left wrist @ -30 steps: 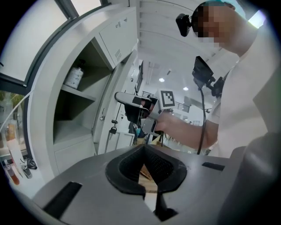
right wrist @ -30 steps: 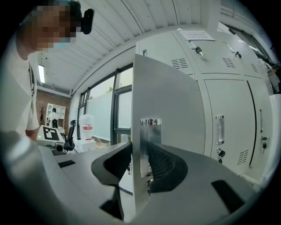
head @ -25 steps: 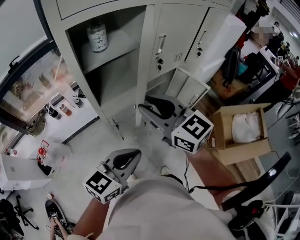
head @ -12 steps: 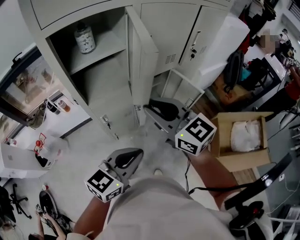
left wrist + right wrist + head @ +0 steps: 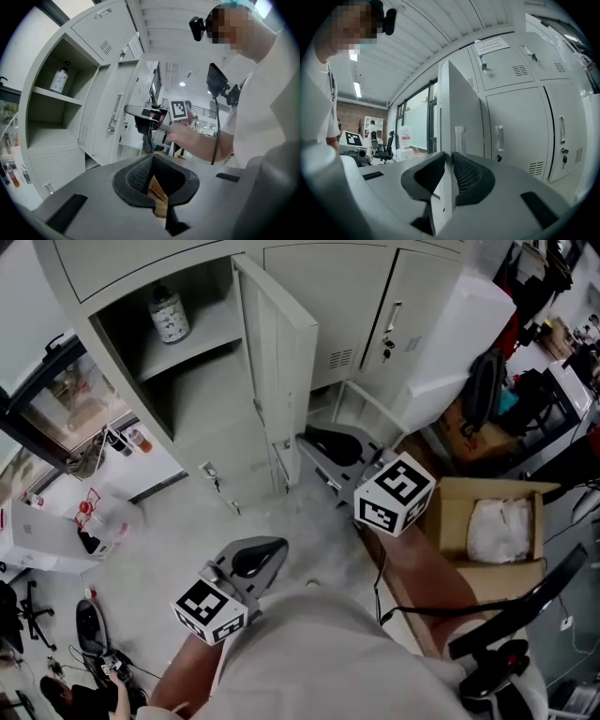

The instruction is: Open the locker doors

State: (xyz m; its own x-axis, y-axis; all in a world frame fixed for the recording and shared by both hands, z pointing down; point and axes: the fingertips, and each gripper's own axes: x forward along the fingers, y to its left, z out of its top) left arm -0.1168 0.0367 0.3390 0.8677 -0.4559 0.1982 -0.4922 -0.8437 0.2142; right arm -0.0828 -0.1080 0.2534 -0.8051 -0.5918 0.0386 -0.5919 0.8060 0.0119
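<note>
R gripper (image 5: 449, 159) is closing on the free edge of the tall pale grey metal locker door (image 5: 459, 112), low down nr its bottom corner, w/ pads against both faces of the panel. The door stands swung out from the pale grey steel locker bank (image 5: 141, 263) (two doors beside it are shut). L gripper (image 5: 151, 158) hangs low by the person's body, jaws clenched together, nothing between them, well apart from the door. A white bottle w/ dark cap (image 5: 170, 315) sits on the open compartment's shelf.

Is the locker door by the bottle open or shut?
Open. The locker door swings out toward the person, and the bottle on the shelf inside is in plain sight.
</note>
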